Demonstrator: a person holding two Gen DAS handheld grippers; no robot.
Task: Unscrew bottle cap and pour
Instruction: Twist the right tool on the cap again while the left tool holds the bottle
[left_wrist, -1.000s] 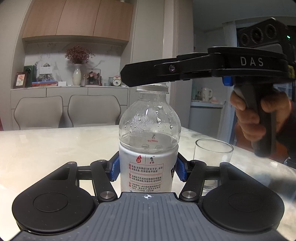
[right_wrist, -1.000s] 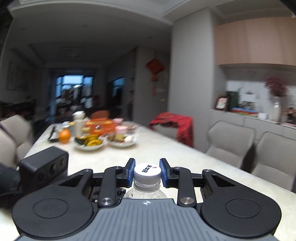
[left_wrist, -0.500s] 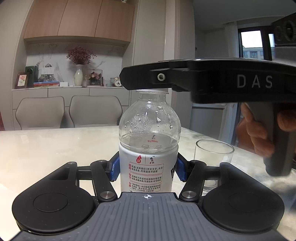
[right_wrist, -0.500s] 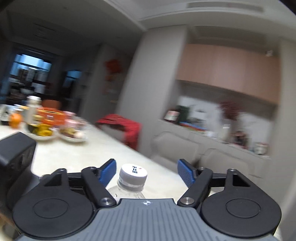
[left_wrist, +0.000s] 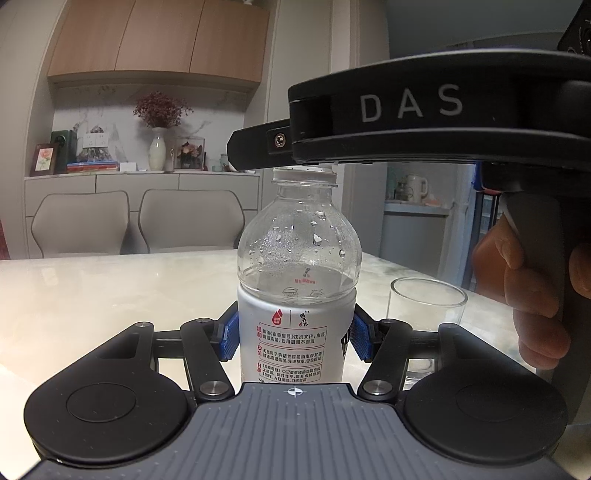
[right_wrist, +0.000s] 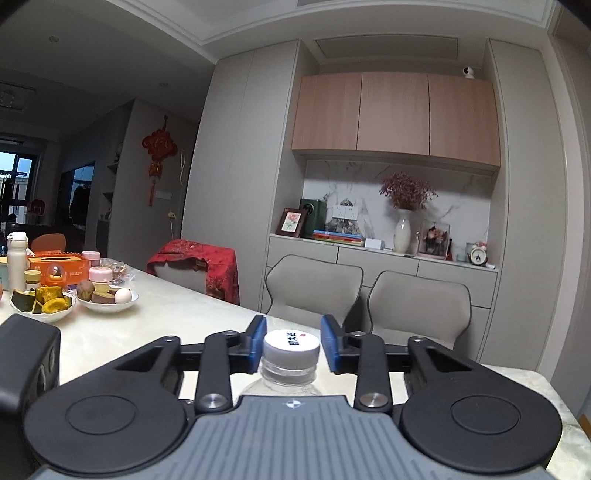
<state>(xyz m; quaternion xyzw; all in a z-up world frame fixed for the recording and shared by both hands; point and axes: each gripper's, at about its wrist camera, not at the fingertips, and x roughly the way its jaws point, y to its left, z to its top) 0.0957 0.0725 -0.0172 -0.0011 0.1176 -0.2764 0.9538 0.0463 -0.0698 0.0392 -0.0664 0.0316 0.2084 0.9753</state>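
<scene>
Your left tool (left_wrist: 293, 332) has not moved: it stays clenched on the labelled body of the bottle (left_wrist: 295, 258), which stands upright on the tabletop (left_wrist: 110, 288). The glass (left_wrist: 424, 314) stands just beside it, toward the tabletop's right edge.

Your right tool (right_wrist: 291, 349) has changed. A second ago it gripped the cap (right_wrist: 291, 341). It then released, swung round to a new angle, and is now clenched on the cap again, with a blue pad on each side. Treat this as a re-grip between turns: unscrewing is under way, the cap is still on, and pouring has not begun.

Limits of view:
- From the left wrist, the right tool covers all but the cap's lower rim, so you cannot judge how far the cap has loosened.
- The left tool's body hides the bottle's base.
- The glass is partly cut off behind the left tool, and its contents are unclear.
- Your right hand (left_wrist: 528, 295) is only partly in frame.
</scene>
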